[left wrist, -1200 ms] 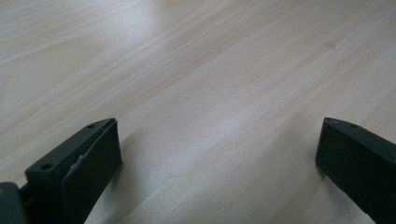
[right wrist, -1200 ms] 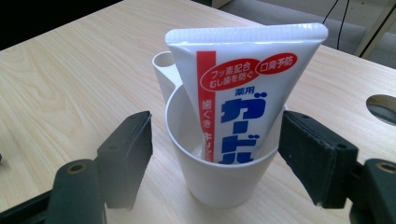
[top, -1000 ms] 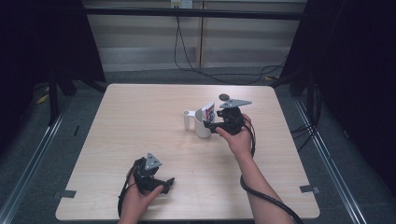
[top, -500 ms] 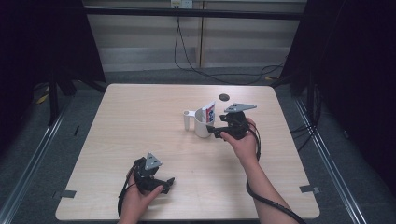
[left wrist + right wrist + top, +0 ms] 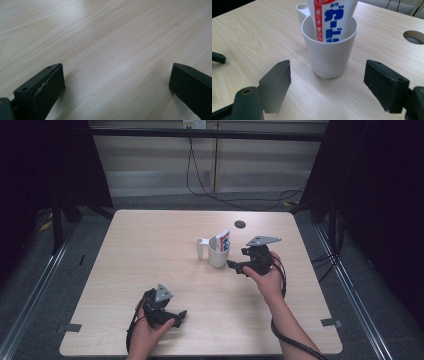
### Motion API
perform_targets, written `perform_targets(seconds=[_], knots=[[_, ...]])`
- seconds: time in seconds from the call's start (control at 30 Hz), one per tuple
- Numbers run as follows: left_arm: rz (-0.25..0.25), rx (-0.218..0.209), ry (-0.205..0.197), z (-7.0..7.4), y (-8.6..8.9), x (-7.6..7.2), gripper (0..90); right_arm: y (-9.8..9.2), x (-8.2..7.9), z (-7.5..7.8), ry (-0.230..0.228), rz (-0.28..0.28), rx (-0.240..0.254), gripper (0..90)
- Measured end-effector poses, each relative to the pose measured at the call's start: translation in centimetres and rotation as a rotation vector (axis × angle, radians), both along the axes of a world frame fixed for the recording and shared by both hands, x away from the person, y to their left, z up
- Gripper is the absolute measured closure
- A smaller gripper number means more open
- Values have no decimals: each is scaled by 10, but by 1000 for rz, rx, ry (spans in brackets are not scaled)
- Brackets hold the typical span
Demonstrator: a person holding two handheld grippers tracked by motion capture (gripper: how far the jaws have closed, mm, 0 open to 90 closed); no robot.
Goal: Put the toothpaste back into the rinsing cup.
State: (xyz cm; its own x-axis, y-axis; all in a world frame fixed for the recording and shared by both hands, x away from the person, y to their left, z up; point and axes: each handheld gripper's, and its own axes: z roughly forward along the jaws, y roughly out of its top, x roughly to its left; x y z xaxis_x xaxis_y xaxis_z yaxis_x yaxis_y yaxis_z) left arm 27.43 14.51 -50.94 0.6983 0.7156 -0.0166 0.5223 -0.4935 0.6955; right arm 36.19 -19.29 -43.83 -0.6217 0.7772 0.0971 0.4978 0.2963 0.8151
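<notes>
Just ahead of my right gripper [image 5: 327,85], between its spread jaws but untouched, stands the white cup [image 5: 329,47] with a toothpaste tube [image 5: 332,20] upright inside — placed for grasping, I judge. My left gripper [image 5: 116,87] rests low, jaws wide, empty — clear of the work.

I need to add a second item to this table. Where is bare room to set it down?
The widest bare wood is the far-left stretch of the table, between its left edge and the cup. The middle, between the left gripper and the cup, is also free. It is crowded at right centre, where the right gripper sits beside the cup holding a tube.
</notes>
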Motion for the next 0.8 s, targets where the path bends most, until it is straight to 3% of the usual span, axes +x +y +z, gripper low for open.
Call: perform_targets(seconds=[0.8], knots=[[0, -1, 0, 0, 0, 0, 0, -27, -22, -6, 17, -2, 9, 179]])
